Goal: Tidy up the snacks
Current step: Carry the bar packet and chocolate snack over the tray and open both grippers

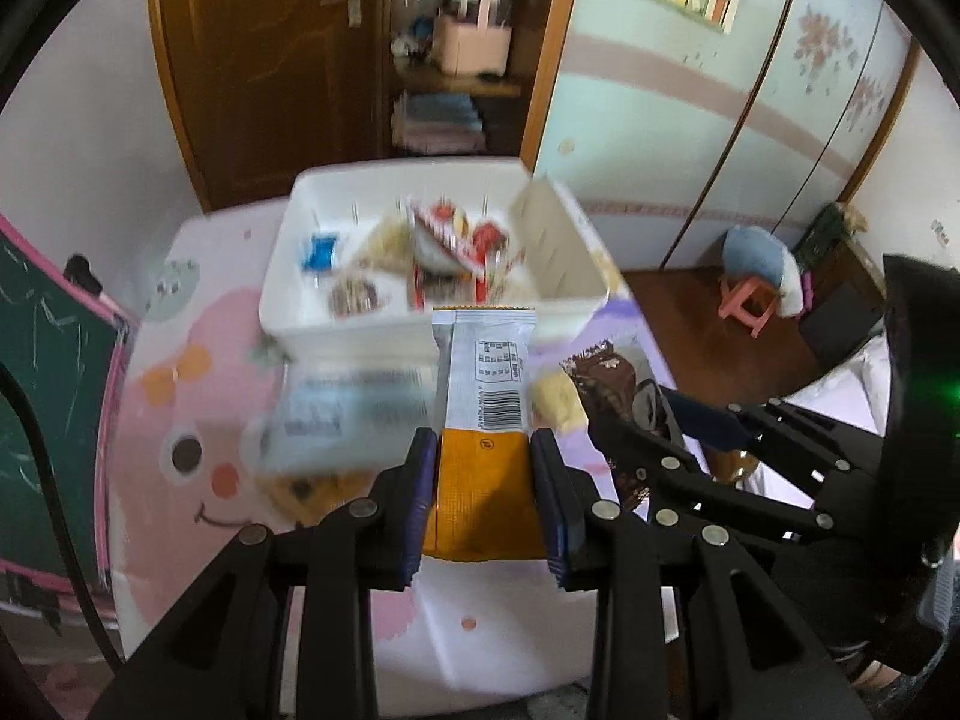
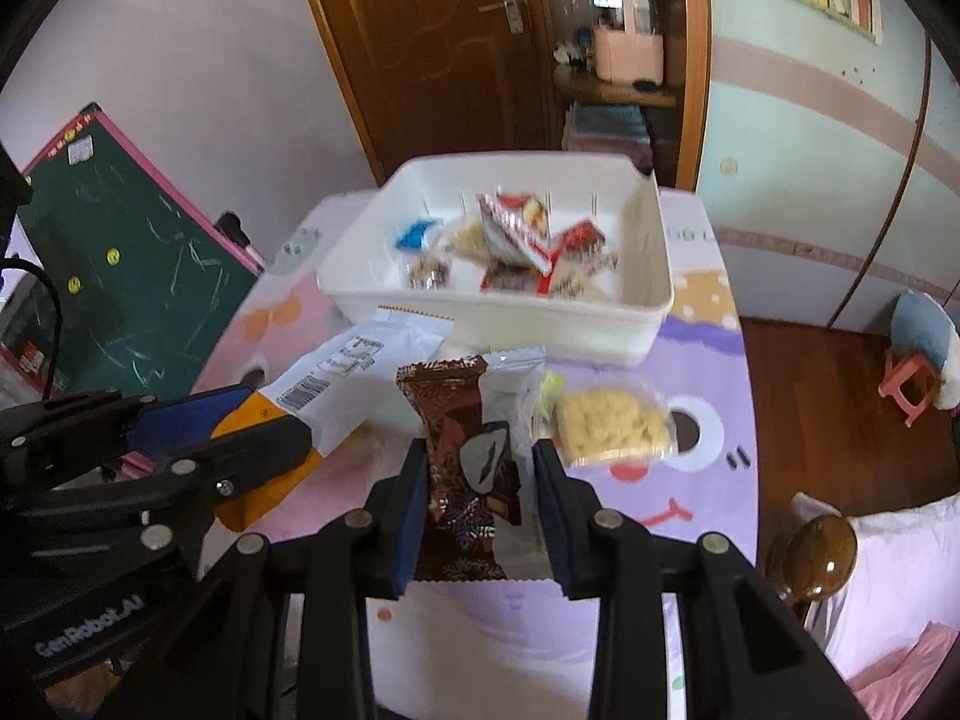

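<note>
My left gripper [image 1: 483, 468] is shut on an orange and white snack packet [image 1: 483, 372], held above the table with its barcode side up. In the right wrist view my right gripper [image 2: 480, 480] is shut on a brown snack packet [image 2: 456, 420]; a pale wrapper edge lies against the packet between the pads. Ahead of both stands a white bin [image 1: 354, 336] [image 2: 492, 324] holding several snack packets. The two grippers are side by side: the right gripper [image 1: 654, 420] shows in the left view, the left gripper [image 2: 270, 414] in the right view.
A packet of yellow crackers [image 2: 612, 426] lies on the cartoon tablecloth [image 2: 690, 510] right of my right gripper. A clear blurred packet [image 1: 342, 408] lies left of the left gripper. A green chalkboard [image 2: 138, 276] leans at the table's left. A pink stool [image 2: 906, 384] stands on the floor.
</note>
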`<state>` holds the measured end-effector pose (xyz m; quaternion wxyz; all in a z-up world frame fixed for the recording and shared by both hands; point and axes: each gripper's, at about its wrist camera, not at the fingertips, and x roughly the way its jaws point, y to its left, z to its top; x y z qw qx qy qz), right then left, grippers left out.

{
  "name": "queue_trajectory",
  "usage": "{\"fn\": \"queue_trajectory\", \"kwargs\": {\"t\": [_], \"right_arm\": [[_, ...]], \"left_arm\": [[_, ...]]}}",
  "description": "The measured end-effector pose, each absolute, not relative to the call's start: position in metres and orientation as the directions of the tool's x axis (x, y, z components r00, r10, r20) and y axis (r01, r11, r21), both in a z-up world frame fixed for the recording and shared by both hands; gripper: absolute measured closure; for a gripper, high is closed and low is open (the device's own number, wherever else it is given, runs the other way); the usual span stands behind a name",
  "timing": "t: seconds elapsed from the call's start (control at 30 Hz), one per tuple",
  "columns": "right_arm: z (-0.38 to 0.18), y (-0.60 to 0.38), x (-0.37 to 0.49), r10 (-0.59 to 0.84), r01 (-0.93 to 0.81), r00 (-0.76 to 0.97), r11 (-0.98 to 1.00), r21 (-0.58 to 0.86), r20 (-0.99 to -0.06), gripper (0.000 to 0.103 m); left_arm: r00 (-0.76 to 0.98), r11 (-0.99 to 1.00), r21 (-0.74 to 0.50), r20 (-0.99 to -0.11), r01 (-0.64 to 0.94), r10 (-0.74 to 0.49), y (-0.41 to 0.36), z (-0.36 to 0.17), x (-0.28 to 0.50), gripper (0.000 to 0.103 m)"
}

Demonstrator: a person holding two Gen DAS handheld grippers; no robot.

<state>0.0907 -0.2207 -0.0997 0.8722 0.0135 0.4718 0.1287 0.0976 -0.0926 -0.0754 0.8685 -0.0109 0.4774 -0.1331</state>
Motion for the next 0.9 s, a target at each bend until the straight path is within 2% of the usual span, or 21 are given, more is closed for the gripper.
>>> {"fn": "queue_trajectory", "kwargs": {"t": [0.53, 0.9], "right_arm": [[-0.012, -0.234, 0.175, 0.190, -0.105, 0.668, 0.981, 0.161, -0.719, 0.069], [0.004, -0.235, 0.240, 0.157, -0.061, 0.704, 0.985, 0.161, -0.692, 0.069]], "left_arm": [[0.702, 0.984, -0.056, -0.694, 0.169, -0.160, -0.053, 0.010, 0.191, 0.073], [0.743, 0.986, -0.026, -0.654, 0.164, -0.141, -0.042, 0.025, 0.266, 0.072]]}}
